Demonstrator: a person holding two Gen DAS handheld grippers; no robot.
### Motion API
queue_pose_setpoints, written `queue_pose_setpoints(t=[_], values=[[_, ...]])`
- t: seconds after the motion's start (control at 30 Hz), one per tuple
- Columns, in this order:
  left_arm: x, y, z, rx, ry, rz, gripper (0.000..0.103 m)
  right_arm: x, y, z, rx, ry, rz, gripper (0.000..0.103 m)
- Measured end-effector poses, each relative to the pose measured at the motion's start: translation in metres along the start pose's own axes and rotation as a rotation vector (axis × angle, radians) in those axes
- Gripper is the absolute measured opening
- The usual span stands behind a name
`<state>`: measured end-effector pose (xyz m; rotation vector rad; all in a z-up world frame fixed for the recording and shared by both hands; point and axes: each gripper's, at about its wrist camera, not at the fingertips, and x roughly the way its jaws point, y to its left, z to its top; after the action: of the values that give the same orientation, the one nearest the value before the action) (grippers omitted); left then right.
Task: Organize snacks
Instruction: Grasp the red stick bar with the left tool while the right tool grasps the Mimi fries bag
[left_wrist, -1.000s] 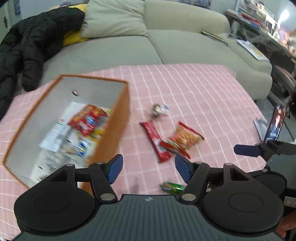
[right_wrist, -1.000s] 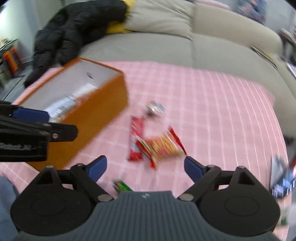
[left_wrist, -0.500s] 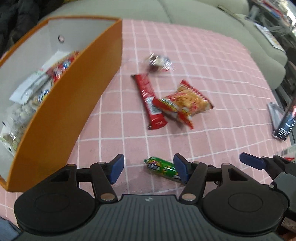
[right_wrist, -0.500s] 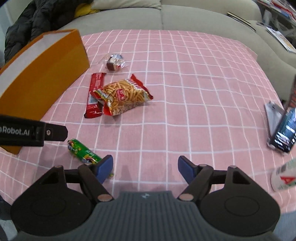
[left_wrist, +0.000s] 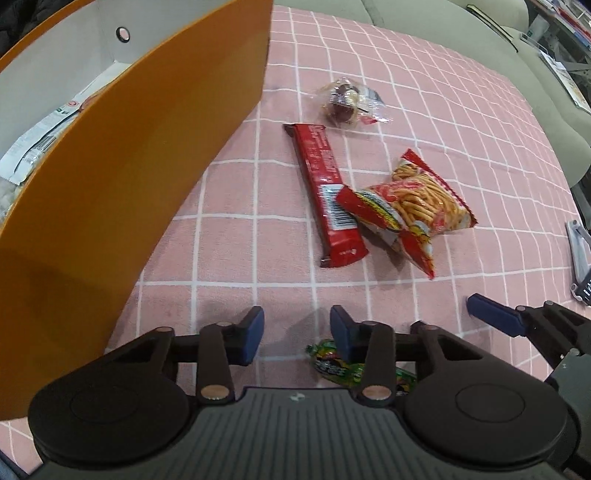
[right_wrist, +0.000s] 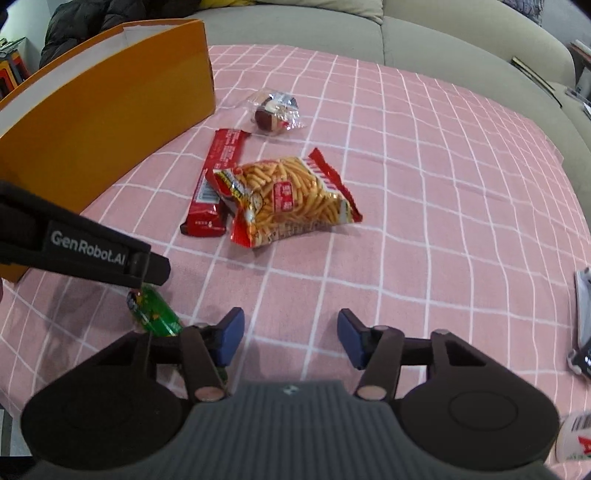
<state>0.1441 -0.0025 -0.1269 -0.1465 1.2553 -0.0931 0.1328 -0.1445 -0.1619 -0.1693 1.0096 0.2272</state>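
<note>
An orange box (left_wrist: 122, 192) with a white inside stands at the left and holds several snack packets (left_wrist: 40, 144); it also shows in the right wrist view (right_wrist: 96, 122). On the pink checked cloth lie a red bar (left_wrist: 327, 192), a chips bag (left_wrist: 410, 206) overlapping it, a clear-wrapped sweet (left_wrist: 343, 101) and a green candy (left_wrist: 354, 369). My left gripper (left_wrist: 297, 338) is open and empty, low over the cloth, its right finger just above the green candy. My right gripper (right_wrist: 291, 338) is open and empty, with the green candy (right_wrist: 153, 314) to its left.
A grey sofa (right_wrist: 406, 33) runs behind the table, with a black jacket (right_wrist: 96, 14) at its left end. A phone and a metal stand (left_wrist: 580, 254) lie at the cloth's right edge. A white bottle (right_wrist: 576, 437) is at the lower right.
Both grippers have dropped lower and closer to the cloth and the snacks. The left gripper has narrowed a little and now hangs over the green candy. No snack has moved.
</note>
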Motion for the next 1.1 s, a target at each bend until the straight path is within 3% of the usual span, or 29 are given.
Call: queue_pose_setpoints(t=[0.2, 0.27, 0.37, 0.53, 0.63, 0.73, 0.83, 0.97, 1.1], values=[[0.002, 0.013, 0.006, -0.014, -0.005, -0.007, 0.02, 0.006, -0.007, 0.005, -0.006, -0.011, 0.004, 0.031], [0.002, 0.017, 0.007, -0.013, -0.006, -0.003, 0.01, 0.006, -0.013, 0.006, 0.002, -0.015, 0.002, 0.019], [0.002, 0.019, 0.009, -0.01, -0.002, -0.006, 0.005, 0.007, -0.023, 0.007, 0.027, -0.013, 0.007, 0.006], [-0.005, 0.014, 0.013, 0.004, -0.013, -0.053, 0.006, -0.007, -0.038, 0.014, 0.089, -0.012, 0.053, 0.004], [-0.01, 0.009, 0.014, -0.001, -0.036, -0.073, 0.009, -0.017, -0.04, 0.022, 0.11, -0.039, 0.079, 0.011], [-0.014, 0.004, 0.017, 0.005, -0.07, -0.085, 0.018, -0.027, -0.034, 0.032, 0.079, -0.092, 0.101, 0.042], [-0.018, 0.003, 0.023, 0.003, -0.088, -0.062, 0.021, -0.031, -0.026, 0.044, 0.014, -0.145, 0.104, 0.057], [-0.018, 0.005, 0.025, -0.001, -0.088, -0.054, 0.026, -0.017, -0.021, 0.06, -0.061, -0.15, 0.102, 0.08], [-0.014, 0.005, 0.026, 0.006, -0.089, -0.037, 0.027, 0.005, -0.017, 0.069, -0.095, -0.106, 0.1, 0.078]])
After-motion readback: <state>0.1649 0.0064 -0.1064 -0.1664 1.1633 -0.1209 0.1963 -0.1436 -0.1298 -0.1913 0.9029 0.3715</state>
